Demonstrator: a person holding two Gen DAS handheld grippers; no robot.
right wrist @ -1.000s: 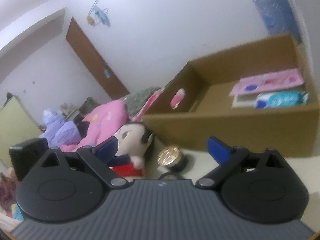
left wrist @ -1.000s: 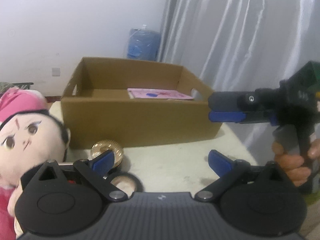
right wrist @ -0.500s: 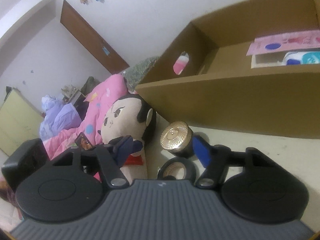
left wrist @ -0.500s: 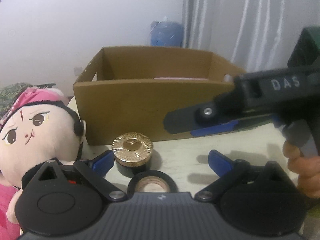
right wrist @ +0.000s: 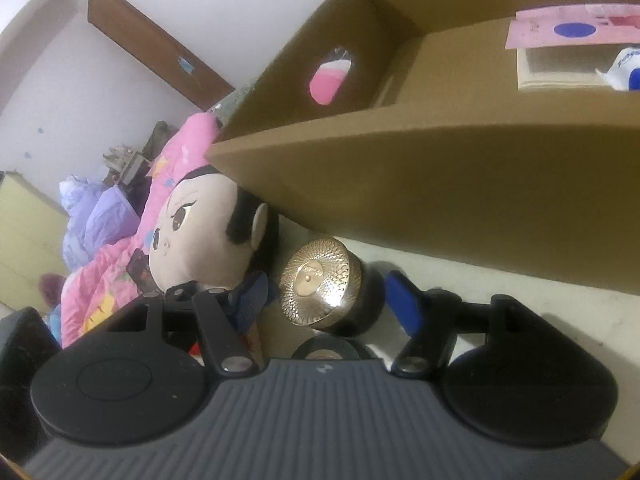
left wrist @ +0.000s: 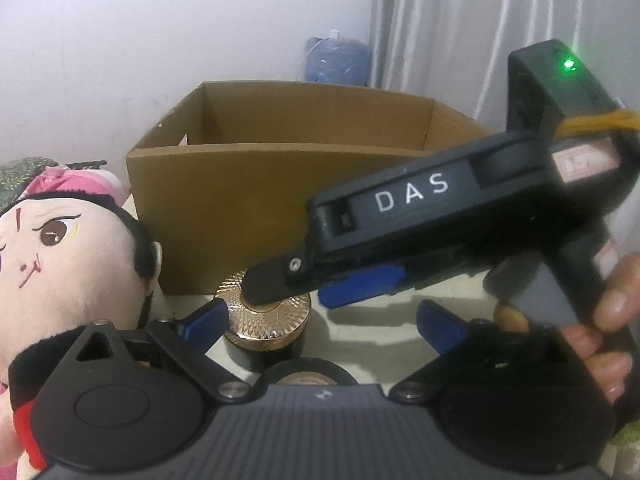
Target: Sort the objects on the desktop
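A black jar with a gold patterned lid point(left wrist: 266, 320) point(right wrist: 320, 284) stands on the pale desk in front of an open cardboard box point(left wrist: 240, 200) point(right wrist: 440, 200). A black tape roll point(left wrist: 306, 372) point(right wrist: 326, 350) lies just nearer than the jar. My right gripper point(right wrist: 326, 302) point(left wrist: 312, 288) reaches in from the right, held by a hand. Its jaws are half-narrowed and the jar sits between the blue fingertips with thin gaps on both sides. My left gripper point(left wrist: 322, 324) is open and holds nothing. Its left pad is next to the jar.
A plush doll point(left wrist: 60, 248) point(right wrist: 200, 232) with black hair leans at the left, close to the jar. Inside the box lie a pink sheet point(right wrist: 572, 28), a book and a white-and-blue pack point(right wrist: 628, 68). Bedding, a curtain and a water jug sit beyond.
The right gripper swung leftward and down to the jar and its jaws narrowed. The left gripper sank a little toward the jar and tape roll.
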